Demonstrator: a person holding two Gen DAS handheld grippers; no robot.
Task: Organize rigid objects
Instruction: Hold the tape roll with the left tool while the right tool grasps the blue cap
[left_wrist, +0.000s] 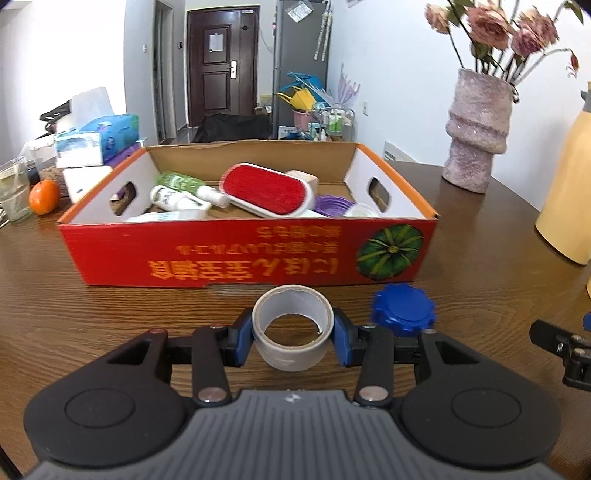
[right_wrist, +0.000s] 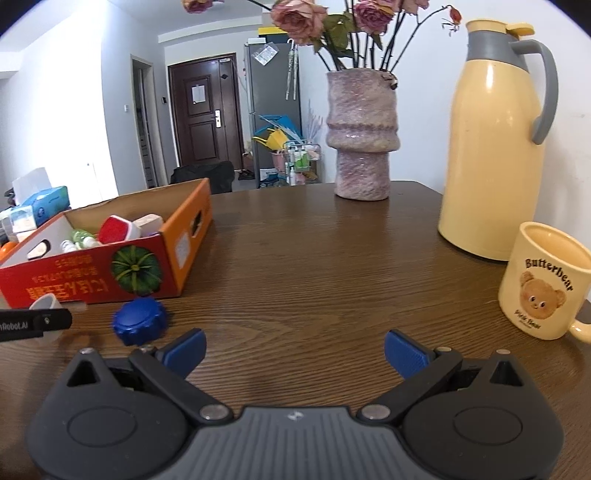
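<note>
Dark wood-grain worktop (left_wrist: 110, 295) in a white-walled room with a brown door behind. Left to right: orange (left_wrist: 44, 196); red cardboard box (left_wrist: 236, 251) holding a red-faced brush (left_wrist: 267, 188) and bottles; left gripper (left_wrist: 293, 334), jaws pinching a grey tape roll (left_wrist: 293, 328) just in front of the box; blue lid (left_wrist: 403, 308) beside it; right gripper (right_wrist: 294, 350), jaws spread over bare wood; pink vase (right_wrist: 362, 136); yellow flask (right_wrist: 495, 144); bear mug (right_wrist: 543, 280).

One tape roll (left_wrist: 293, 326), one blue lid (left_wrist: 403, 309), one box (left_wrist: 255, 254).
</note>
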